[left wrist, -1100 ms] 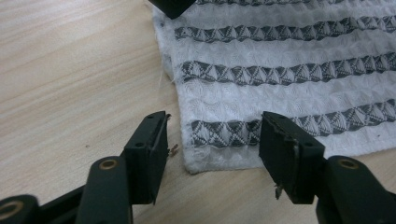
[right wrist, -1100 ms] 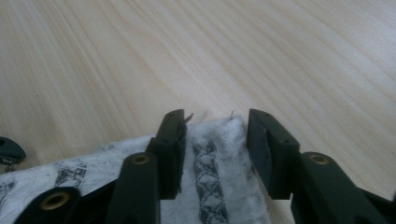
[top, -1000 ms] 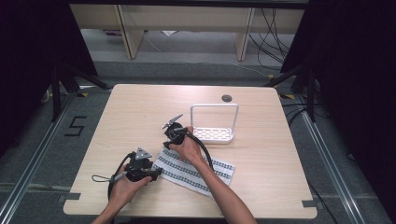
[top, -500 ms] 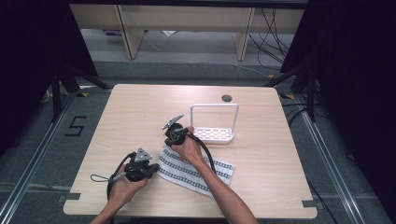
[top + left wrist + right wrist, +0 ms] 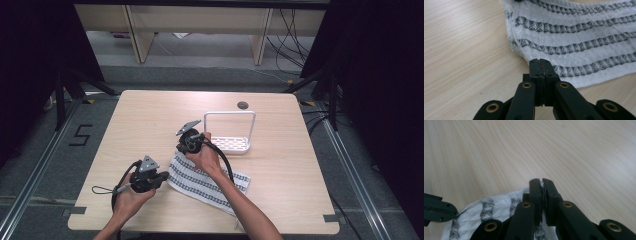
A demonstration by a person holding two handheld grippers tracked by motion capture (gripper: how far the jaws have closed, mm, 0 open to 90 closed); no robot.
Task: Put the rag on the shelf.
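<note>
A white towel point(image 5: 210, 180) with grey patterned stripes lies flat on the wooden table point(image 5: 300, 165), left of the middle near the front. My right gripper point(image 5: 181, 152) is at the towel's far left corner and is shut on it; cloth point(image 5: 494, 207) shows between its jaws point(image 5: 541, 181). My left gripper point(image 5: 164, 178) is low at the towel's near left edge point(image 5: 574, 45). Its jaws point(image 5: 540, 61) are pressed together with their tip over that edge, and I cannot tell whether any cloth is pinched. The right gripper view shows the left gripper point(image 5: 439, 210) touching the cloth's border.
A white rack point(image 5: 227, 145) with a tall frame handle stands just behind and right of my right hand. A round cable hole point(image 5: 243, 105) sits near the table's far edge. The left gripper's cable point(image 5: 107, 190) loops toward the front left corner.
</note>
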